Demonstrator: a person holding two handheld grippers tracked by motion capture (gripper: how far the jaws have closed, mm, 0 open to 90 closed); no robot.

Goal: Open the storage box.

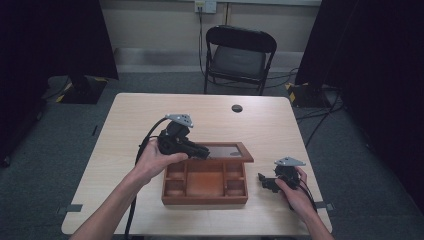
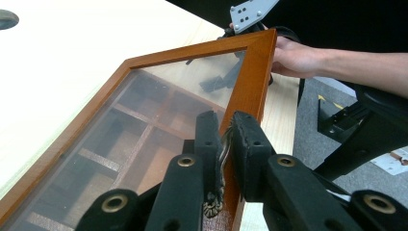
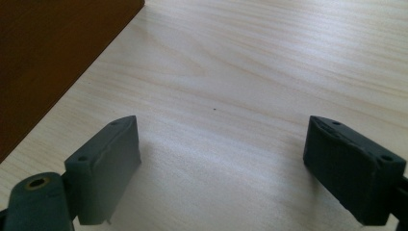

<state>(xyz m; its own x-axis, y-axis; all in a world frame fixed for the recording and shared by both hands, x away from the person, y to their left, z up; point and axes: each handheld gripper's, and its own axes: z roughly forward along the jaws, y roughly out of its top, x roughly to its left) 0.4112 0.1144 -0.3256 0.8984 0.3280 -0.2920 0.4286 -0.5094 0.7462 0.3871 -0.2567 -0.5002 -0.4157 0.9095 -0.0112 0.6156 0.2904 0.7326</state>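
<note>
Near the table's (image 1: 150, 107) front edge: wooden box (image 1: 205, 200), compartments bare (as far as seen). Left gripper (image 2: 226, 139) clamped on glass lid's (image 2: 255, 82) frame, lid raised. Right gripper (image 3: 221, 168) spread wide beside box, grasping nothing.

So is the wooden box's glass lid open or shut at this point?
Open. The lid is raised off the wooden box, whose compartments lie uncovered, and the left hand-held gripper is clamped on the lid's frame.

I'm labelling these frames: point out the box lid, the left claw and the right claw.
box lid (image 2: 252, 91): left gripper view, wooden frame edge.
left claw (image 2: 227, 139): left gripper view, between its fingertips, shut on the lid.
right claw (image 3: 221, 159): right gripper view, between its open fingertips.
</note>
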